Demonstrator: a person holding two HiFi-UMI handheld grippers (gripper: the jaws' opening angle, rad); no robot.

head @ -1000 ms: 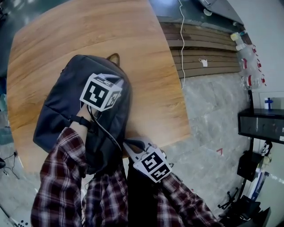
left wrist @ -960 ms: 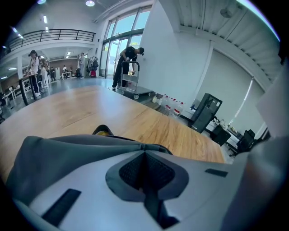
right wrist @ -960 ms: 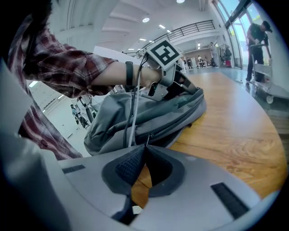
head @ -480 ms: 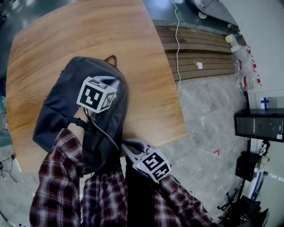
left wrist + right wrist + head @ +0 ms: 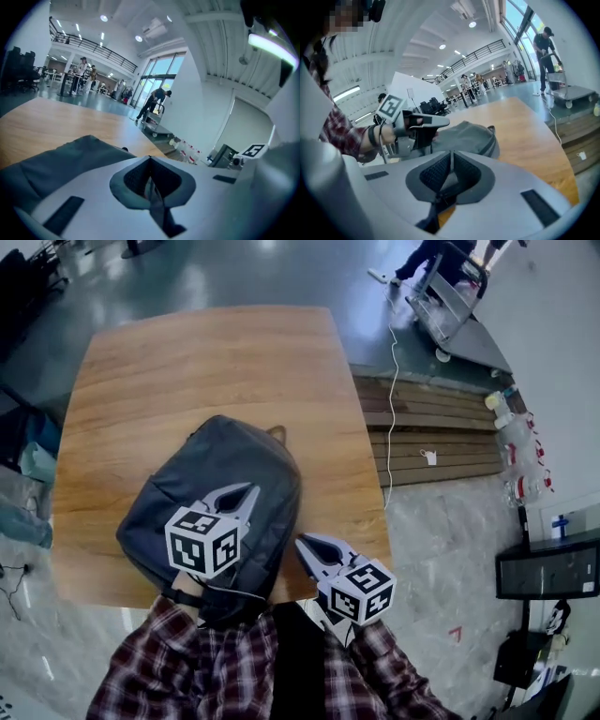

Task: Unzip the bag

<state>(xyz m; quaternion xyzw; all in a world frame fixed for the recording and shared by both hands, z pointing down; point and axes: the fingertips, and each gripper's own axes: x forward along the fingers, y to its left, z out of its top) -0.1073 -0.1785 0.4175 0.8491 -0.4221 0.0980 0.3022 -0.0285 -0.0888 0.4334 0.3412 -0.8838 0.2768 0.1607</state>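
Note:
A dark grey backpack (image 5: pixel 217 486) lies flat on the wooden table (image 5: pixel 206 362), with its small top loop (image 5: pixel 277 434) pointing away from me. My left gripper (image 5: pixel 246 491) hovers over the bag's near half, jaws together with nothing seen between them; its own view shows the bag (image 5: pixel 70 157) just below the closed jaws (image 5: pixel 150 161). My right gripper (image 5: pixel 305 542) sits beside the bag's right near corner at the table edge, also shut and empty (image 5: pixel 451 154). From there I see the bag (image 5: pixel 471 133) and the left gripper (image 5: pixel 423 123) above it. The zipper pull is not visible.
Right of the table lie wooden slats (image 5: pixel 441 427), a white cable (image 5: pixel 390 381) and several plastic bottles (image 5: pixel 517 442). A black cabinet (image 5: pixel 548 563) stands further right. A person with a cart (image 5: pixel 450 292) is at the far end. Blue items (image 5: pixel 23 470) sit left of the table.
The left gripper has drawn back from the middle of the bag toward its near end. The head view has lifted and shows more of the table. The right gripper stays by the near edge.

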